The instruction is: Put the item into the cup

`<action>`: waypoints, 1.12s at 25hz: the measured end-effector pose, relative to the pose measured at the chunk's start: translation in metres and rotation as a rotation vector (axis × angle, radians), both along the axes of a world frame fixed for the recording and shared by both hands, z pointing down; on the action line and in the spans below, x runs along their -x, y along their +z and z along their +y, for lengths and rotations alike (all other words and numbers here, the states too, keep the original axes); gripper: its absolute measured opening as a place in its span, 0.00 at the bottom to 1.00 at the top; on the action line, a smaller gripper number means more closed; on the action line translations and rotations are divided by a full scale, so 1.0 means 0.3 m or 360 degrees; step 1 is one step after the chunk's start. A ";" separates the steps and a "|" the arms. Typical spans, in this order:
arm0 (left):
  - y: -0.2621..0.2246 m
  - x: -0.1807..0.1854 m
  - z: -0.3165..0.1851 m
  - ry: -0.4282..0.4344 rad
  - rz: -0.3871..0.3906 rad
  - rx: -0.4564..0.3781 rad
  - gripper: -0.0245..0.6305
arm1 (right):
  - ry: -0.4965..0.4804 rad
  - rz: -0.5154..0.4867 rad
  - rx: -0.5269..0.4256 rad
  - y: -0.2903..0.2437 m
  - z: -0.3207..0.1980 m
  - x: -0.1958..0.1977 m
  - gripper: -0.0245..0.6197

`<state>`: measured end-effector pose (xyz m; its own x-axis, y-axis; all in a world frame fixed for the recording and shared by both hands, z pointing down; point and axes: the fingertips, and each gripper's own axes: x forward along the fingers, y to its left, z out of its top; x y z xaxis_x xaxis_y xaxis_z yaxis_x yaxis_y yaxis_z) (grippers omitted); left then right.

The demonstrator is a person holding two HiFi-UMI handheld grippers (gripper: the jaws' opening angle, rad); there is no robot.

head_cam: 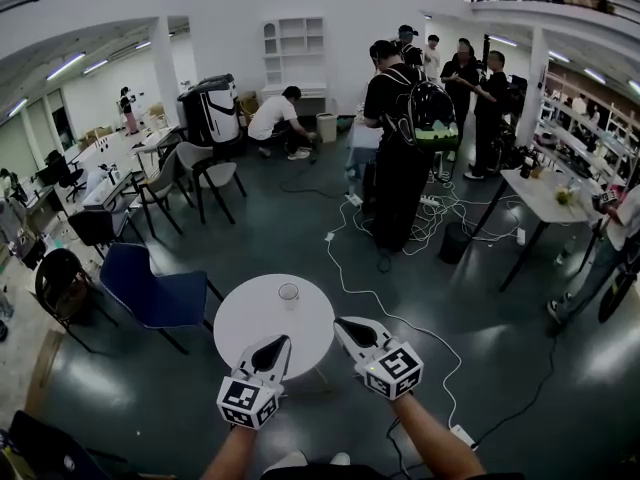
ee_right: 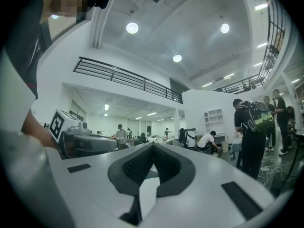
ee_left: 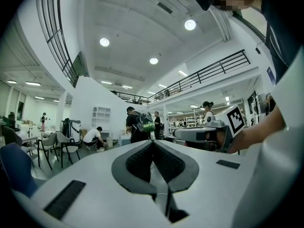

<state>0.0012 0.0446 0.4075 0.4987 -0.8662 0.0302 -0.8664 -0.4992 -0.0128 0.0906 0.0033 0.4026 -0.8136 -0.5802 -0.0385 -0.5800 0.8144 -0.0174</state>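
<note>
Clear glass cup (head_cam: 289,294) upright, mouth up, on round white surface's (head_cam: 248,318) far half; left gripper (head_cam: 283,341) and right gripper (head_cam: 341,322) at near edge, jaws together, empty.

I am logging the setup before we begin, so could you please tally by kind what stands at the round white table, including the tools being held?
table: 1
cup: 1
blue chair: 1
hand-held gripper: 2, the left hand-held gripper and the right hand-held gripper
total: 5
</note>
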 end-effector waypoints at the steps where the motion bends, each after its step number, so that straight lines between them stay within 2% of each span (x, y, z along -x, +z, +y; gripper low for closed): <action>1: 0.000 -0.003 0.000 -0.0003 0.0007 0.0003 0.06 | 0.0003 -0.0003 0.0002 -0.001 -0.001 -0.005 0.06; 5: -0.001 -0.009 0.006 -0.0005 0.0025 0.0007 0.06 | 0.0023 0.0011 0.0004 0.005 0.003 -0.017 0.06; 19: -0.017 0.066 0.001 0.0022 0.0043 0.0011 0.06 | 0.0032 0.0007 0.0007 0.001 0.009 0.065 0.06; 28: -0.026 0.064 0.012 0.0025 0.0060 0.0021 0.06 | 0.0039 0.0011 0.0015 -0.013 0.021 0.067 0.06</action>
<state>-0.0180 0.0481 0.3998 0.5130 -0.8581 0.0226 -0.8583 -0.5125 0.0267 0.0705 0.0096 0.3987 -0.7991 -0.6005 -0.0277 -0.6001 0.7996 -0.0208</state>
